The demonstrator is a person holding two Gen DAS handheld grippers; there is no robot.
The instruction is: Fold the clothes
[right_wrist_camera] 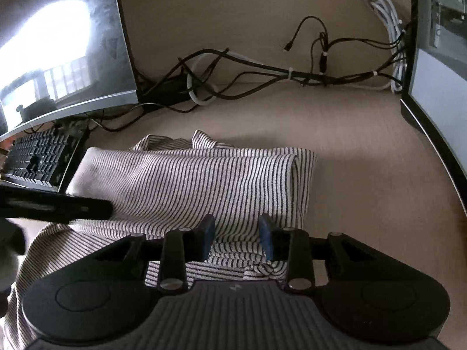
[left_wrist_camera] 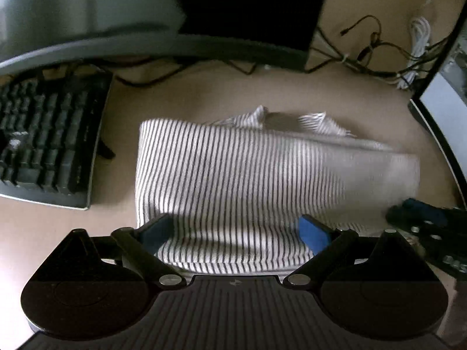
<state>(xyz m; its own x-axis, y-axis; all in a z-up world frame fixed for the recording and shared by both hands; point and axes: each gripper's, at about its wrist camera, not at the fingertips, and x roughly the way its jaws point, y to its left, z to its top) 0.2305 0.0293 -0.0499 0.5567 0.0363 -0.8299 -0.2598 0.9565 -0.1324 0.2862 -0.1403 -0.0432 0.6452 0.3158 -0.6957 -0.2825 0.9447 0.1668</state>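
The left gripper (left_wrist_camera: 236, 232), jaws wide and empty, and the right gripper (right_wrist_camera: 238, 239), half parted and pinching nothing, hover over a striped shirt (left_wrist_camera: 248, 169) lying mid-fold on the desk (left_wrist_camera: 122, 110) (beside the keyboard (left_wrist_camera: 43, 140)); next, likely grasp the near hem.

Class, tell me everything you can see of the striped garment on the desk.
The striped garment is soft knit-looking cloth, white with thin dark stripes. It lies on the tan desk, folded over into a thick band with a rounded fold at its right end; a rumpled collar or edge pokes up behind, and loose cloth spreads toward the camera. The keyboard sits to its left. The left tool hangs open above its near part; the right tool straddles its near layers.
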